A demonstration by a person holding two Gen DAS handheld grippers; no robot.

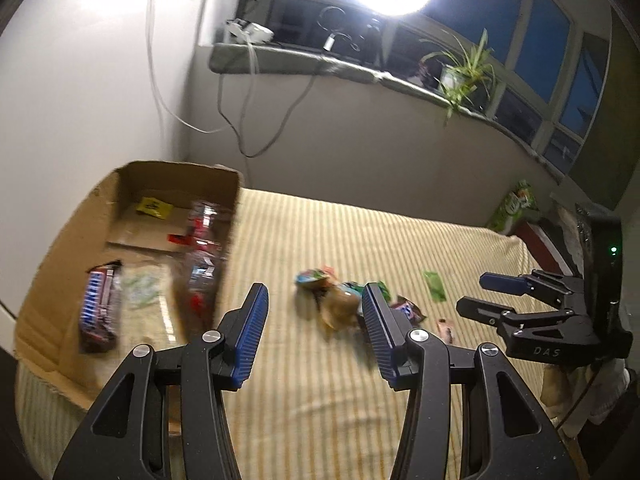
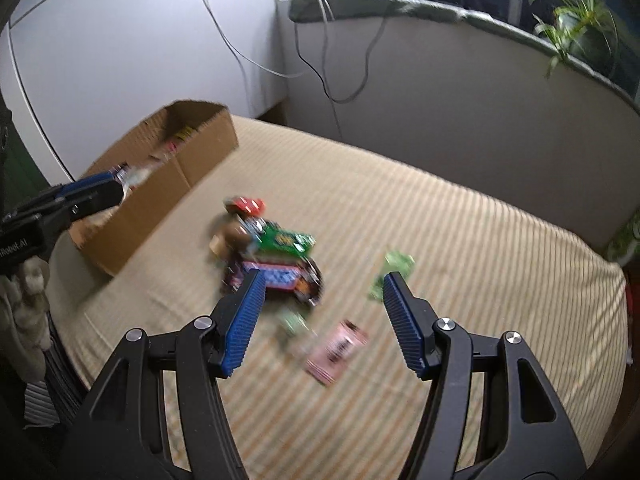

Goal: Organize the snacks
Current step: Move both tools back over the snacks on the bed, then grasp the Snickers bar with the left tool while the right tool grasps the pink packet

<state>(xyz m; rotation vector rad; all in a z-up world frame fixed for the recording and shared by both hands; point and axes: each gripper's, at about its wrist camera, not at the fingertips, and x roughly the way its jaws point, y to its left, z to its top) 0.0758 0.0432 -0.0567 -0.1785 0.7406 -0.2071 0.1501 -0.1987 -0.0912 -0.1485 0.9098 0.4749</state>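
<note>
- On the left of my view, the cardboard box (image 1: 80, 248) sits on the striped bed (image 1: 320, 400), up against the wall; several wrapped snacks already lie inside it, among them a dark bar with a blue label (image 1: 100, 304).
- My left claw (image 1: 316, 320) hangs above the bed just right of the box, jaws partly apart with nothing between them.
- Past its tips lies the snack pile (image 2: 272, 248): a green pack on top of a blue-and-pink one, with what looks like a red wrapper behind, though blur makes that uncertain.
- A pink packet (image 2: 338, 350) and a small green sachet (image 2: 390, 270) lie apart from the pile, to its right.
- My right claw (image 2: 324, 308) hovers over these, jaws wide and empty.
</note>
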